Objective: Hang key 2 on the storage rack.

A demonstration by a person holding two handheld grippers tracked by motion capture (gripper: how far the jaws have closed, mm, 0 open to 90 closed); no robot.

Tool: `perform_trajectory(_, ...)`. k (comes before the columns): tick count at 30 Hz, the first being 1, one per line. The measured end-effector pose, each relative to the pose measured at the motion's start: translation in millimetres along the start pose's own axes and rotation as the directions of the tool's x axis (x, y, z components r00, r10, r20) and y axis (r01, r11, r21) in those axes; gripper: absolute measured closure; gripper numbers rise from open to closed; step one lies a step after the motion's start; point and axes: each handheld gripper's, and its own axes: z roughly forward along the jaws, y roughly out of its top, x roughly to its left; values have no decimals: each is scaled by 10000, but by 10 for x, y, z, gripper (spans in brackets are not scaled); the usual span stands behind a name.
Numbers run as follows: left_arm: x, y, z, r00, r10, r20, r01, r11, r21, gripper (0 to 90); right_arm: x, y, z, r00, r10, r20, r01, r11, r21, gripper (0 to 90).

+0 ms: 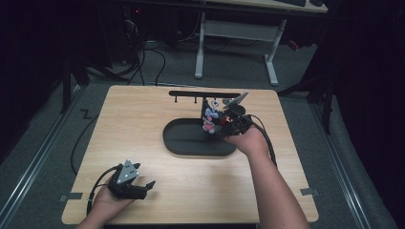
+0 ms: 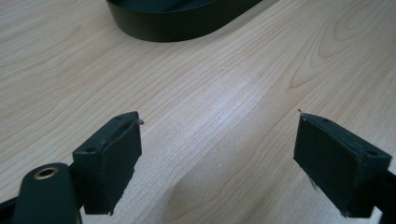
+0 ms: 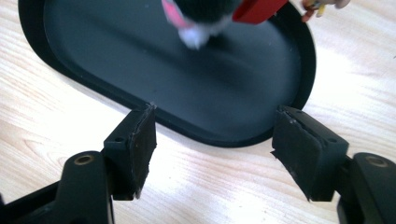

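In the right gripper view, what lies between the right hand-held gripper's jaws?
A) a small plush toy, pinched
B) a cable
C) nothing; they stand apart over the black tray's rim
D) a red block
C: the right hand-held gripper has its jaws apart with nothing between them, framing the rim of the black oval tray; the plush toy sits farther off.

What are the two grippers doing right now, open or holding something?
Left gripper: open, empty, over bare table.
Right gripper: open, empty, at the black tray's rim.

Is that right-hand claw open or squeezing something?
Open. The right gripper has its jaws apart, with nothing between them but table and the black tray's rim.
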Motion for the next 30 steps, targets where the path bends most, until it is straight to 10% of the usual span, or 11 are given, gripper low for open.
perform_trajectory(15, -13, 4, 37, 9999, 30, 113, -31, 10000, 91, 159, -49, -389, 332, 9998, -135, -130, 132, 9996, -244, 306)
perform_trajectory(22, -18, 3, 54, 9998, -8, 203, 6, 9999, 111, 159, 60, -813, 521, 9938, -1054, 352, 1092, 9844, -1379, 295)
perform_trajectory(30, -38, 21, 48, 9993, 87, 369, -82, 9999, -127, 161, -62, -1550, 699, 9974, -697, -175, 569, 9150, -3995, 287)
